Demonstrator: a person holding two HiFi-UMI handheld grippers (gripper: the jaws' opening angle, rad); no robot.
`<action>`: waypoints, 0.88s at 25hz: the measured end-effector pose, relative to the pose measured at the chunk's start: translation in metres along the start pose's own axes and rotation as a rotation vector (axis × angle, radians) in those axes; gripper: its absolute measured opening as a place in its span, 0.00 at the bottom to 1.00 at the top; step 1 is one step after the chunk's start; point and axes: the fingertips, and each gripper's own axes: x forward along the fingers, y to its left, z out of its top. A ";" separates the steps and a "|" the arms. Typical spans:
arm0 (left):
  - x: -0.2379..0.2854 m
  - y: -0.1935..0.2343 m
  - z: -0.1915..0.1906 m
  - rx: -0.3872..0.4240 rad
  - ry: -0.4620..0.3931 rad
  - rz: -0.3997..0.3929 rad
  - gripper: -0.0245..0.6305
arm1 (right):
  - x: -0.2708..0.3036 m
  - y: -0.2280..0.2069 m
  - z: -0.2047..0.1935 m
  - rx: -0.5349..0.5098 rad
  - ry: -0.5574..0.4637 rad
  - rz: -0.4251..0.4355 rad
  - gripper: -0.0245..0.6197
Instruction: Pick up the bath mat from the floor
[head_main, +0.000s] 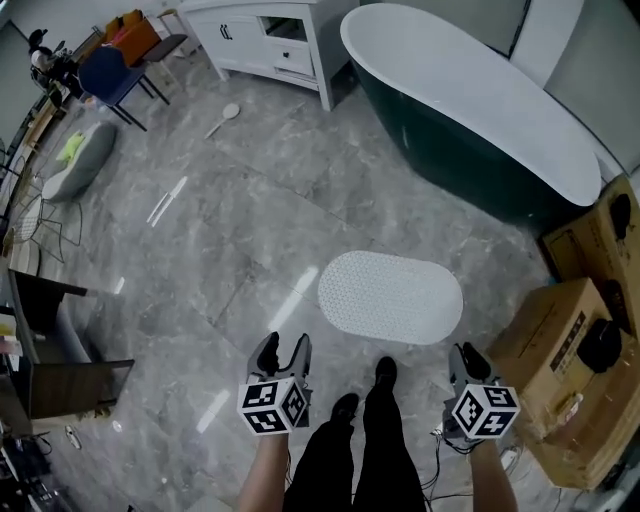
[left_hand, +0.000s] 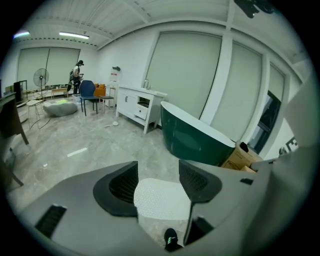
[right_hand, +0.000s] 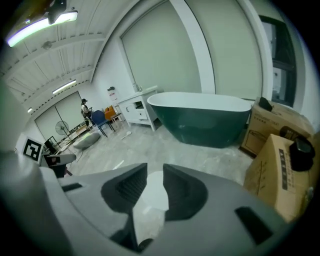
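Observation:
The bath mat is a white, oval, dimpled mat lying flat on the grey marble floor, just ahead of the person's black shoes. My left gripper hangs above the floor to the mat's near left. In the left gripper view the left gripper has its jaws wide apart, with only the mat far below showing through the gap. My right gripper hovers at the mat's near right. In the right gripper view the right gripper has its jaws a narrow gap apart, holding nothing, and the mat shows between them.
A dark green bathtub with a white rim stands beyond the mat. Cardboard boxes crowd the right side. A white cabinet stands at the back, with a blue chair and a grey cushion at the far left. A dark desk is at the near left.

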 end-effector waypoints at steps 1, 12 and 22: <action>0.008 0.005 -0.005 -0.020 0.002 0.017 0.43 | 0.013 -0.001 -0.005 -0.007 0.017 0.011 0.19; 0.123 0.048 -0.120 -0.086 0.106 0.124 0.44 | 0.163 -0.027 -0.083 -0.058 0.130 0.102 0.19; 0.237 0.078 -0.254 -0.026 0.160 0.089 0.45 | 0.291 -0.067 -0.192 -0.050 0.135 0.128 0.19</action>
